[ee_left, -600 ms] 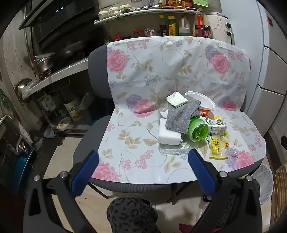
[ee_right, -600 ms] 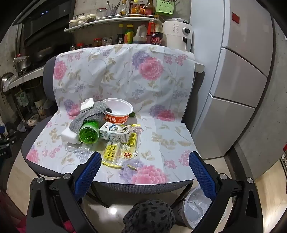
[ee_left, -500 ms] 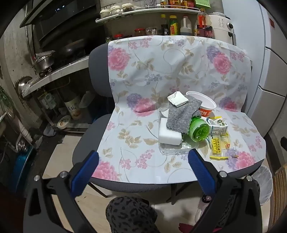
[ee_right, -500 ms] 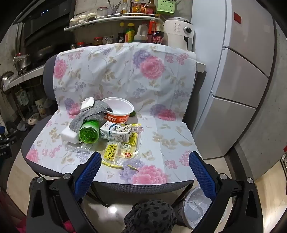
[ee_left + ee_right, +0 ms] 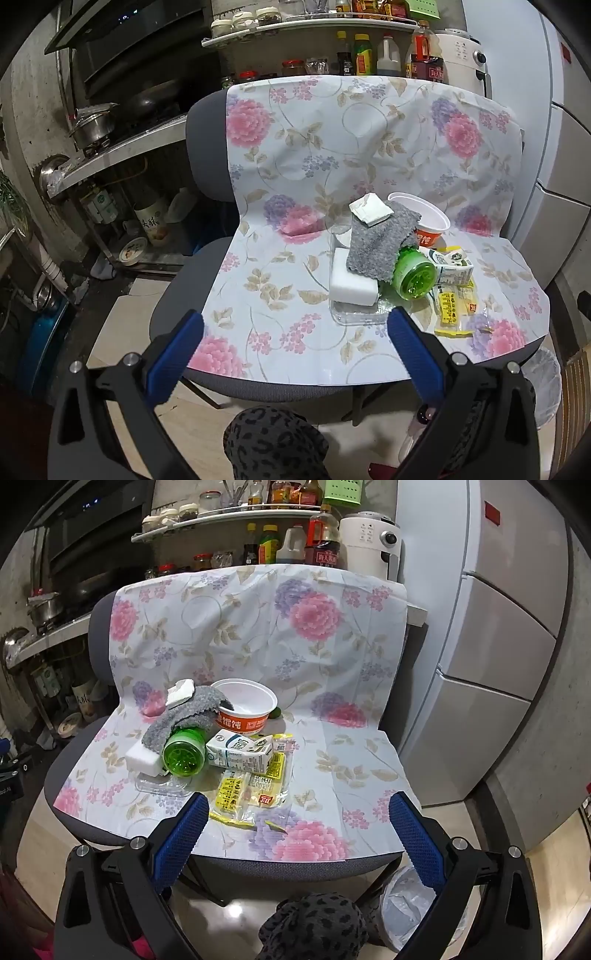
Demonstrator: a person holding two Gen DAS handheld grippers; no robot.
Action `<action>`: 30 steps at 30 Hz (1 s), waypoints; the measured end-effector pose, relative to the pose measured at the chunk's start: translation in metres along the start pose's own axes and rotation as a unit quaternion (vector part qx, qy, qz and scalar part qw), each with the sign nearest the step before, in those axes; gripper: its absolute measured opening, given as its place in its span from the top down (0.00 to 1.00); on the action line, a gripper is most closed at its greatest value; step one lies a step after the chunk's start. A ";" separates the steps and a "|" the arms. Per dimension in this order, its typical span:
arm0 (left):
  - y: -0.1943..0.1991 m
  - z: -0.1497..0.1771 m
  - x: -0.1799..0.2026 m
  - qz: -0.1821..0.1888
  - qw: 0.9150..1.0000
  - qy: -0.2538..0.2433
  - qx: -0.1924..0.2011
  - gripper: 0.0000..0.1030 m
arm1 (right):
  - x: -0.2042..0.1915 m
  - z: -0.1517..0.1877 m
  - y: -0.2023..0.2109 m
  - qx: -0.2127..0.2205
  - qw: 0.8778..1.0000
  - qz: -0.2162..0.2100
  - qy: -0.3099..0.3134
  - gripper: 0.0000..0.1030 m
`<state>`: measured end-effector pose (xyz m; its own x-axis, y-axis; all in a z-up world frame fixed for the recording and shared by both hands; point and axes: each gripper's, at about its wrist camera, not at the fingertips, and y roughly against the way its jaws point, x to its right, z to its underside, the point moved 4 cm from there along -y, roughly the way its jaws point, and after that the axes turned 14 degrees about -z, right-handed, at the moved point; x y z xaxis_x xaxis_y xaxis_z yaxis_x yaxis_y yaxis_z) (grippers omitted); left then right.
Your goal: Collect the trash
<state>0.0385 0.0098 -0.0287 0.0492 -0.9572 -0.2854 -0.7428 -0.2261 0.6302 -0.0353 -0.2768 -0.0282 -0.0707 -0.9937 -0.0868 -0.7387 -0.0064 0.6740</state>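
Left gripper [image 5: 295, 325] jaws wide apart and empty, right gripper [image 5: 299, 808] likewise, sponge [image 5: 352, 282], green bottle [image 5: 183, 753], carton [image 5: 240, 754], wrappers [image 5: 251, 786] ahead of both, bin [image 5: 417, 908] below right finger.

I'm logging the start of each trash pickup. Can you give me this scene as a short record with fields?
surface: chair seat covered by a floral sheet
trash pile: instant-noodle bowl, milk carton, yellow wrappers, green bottle lying on its side
other items: grey cloth, white sponge
bin: lined bin on the floor under the chair's right front
left gripper: open, empty
right gripper: open, empty
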 end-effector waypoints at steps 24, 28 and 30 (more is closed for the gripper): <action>-0.007 -0.011 -0.004 -0.004 1.000 0.008 -0.003 0.06 | 0.003 0.001 -0.008 0.000 1.000 -0.004 -0.006 0.06; -0.006 -0.010 -0.005 -0.007 1.000 0.009 -0.001 0.06 | -0.001 0.000 -0.011 -0.001 1.000 -0.004 -0.005 0.06; -0.005 -0.008 -0.004 -0.010 1.000 0.010 0.001 0.06 | 0.000 0.000 -0.011 0.000 1.000 -0.006 -0.005 0.06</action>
<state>0.0472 0.0138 -0.0252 0.0776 -0.9561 -0.2827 -0.7425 -0.2446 0.6236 -0.0272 -0.2764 -0.0355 -0.0689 -0.9923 -0.1027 -0.7391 -0.0183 0.6734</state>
